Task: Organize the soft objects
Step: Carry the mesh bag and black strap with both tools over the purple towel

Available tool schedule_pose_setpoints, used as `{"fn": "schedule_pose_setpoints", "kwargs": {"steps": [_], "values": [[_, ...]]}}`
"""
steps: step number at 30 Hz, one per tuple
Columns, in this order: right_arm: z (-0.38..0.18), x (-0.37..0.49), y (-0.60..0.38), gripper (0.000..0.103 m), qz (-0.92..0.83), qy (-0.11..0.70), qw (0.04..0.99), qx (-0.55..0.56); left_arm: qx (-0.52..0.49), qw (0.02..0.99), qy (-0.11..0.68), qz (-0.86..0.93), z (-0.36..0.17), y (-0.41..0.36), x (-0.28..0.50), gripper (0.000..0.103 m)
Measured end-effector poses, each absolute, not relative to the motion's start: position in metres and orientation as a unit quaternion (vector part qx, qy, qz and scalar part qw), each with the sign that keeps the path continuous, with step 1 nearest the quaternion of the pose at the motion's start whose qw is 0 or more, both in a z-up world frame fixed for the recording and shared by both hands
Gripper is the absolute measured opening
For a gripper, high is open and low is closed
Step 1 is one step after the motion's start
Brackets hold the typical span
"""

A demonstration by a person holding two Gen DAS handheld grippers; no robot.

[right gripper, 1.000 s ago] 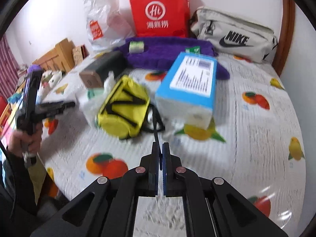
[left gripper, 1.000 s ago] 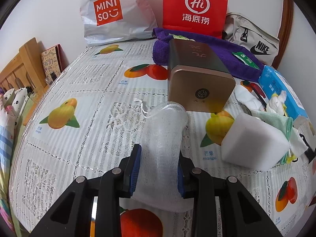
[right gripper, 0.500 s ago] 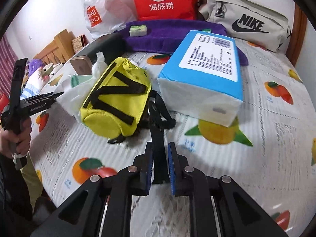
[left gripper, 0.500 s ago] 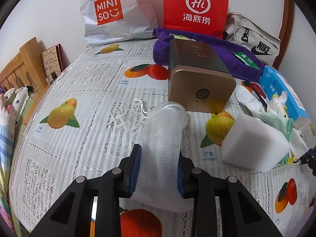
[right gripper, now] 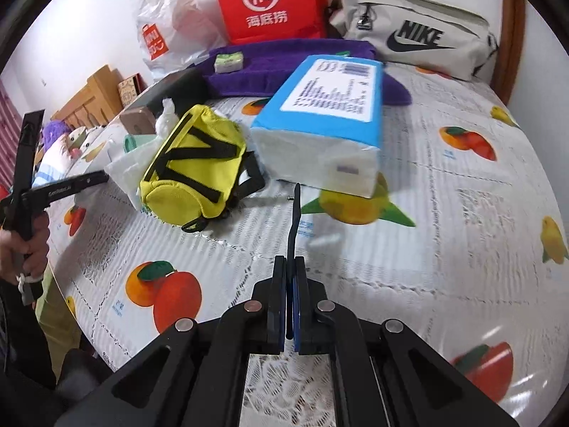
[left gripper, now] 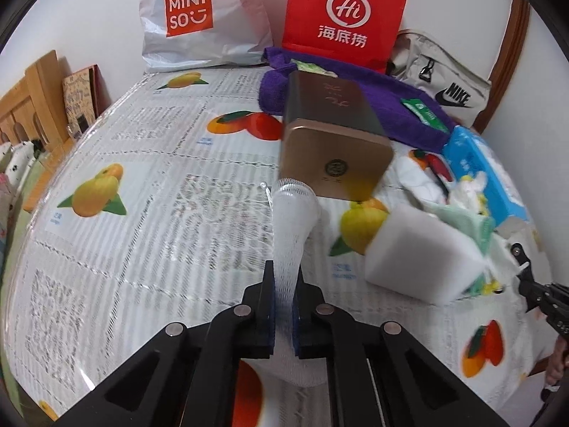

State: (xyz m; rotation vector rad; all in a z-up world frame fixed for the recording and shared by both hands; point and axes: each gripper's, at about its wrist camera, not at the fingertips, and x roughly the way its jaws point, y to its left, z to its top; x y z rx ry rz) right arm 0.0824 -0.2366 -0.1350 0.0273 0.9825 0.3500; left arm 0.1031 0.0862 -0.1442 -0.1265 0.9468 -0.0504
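White mesh soap net [left gripper: 290,235] lies on the fruit-print bedcover [left gripper: 160,213], pinched by the left gripper [left gripper: 283,306], whose jaws squeeze its middle. Net's long axis runs straight ahead from the gripper, open end just beside the gold tin box [left gripper: 334,156]; white foam block [left gripper: 423,263] sits to the R. Right gripper [right gripper: 291,306] is clamped on a thin black strap [right gripper: 294,220] leading toward the yellow pouch [right gripper: 192,167], w/ blue tissue pack [right gripper: 327,121] behind. Left hand is plainly nearer the net.
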Motion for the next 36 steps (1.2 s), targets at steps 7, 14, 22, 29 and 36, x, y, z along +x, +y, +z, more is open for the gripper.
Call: {"fn": "schedule_pose_setpoints", "kwargs": {"steps": [7, 14, 22, 29, 36], "values": [[-0.112, 0.082, -0.24, 0.003, 0.167, 0.451, 0.877, 0.014, -0.075, 0.891, 0.447, -0.037, -0.124, 0.08, 0.097, 0.007], [-0.082, 0.089, -0.237, 0.003, 0.184, 0.422, 0.888, 0.019, -0.073, 0.9, 0.427, -0.035, -0.089, 0.075, 0.099, 0.007], [-0.055, 0.115, -0.236, 0.003, 0.187, 0.403, 0.896, 0.024, -0.078, 0.908, 0.411, -0.035, -0.058, 0.073, 0.117, 0.007], [-0.037, 0.145, -0.233, 0.003, 0.192, 0.391, 0.9, 0.025, -0.078, 0.91, 0.405, -0.039, -0.042, 0.068, 0.142, 0.007], [-0.028, 0.186, -0.23, 0.003, 0.195, 0.384, 0.902, 0.024, -0.077, 0.909, 0.406, -0.046, -0.034, 0.059, 0.182, 0.007]]}}
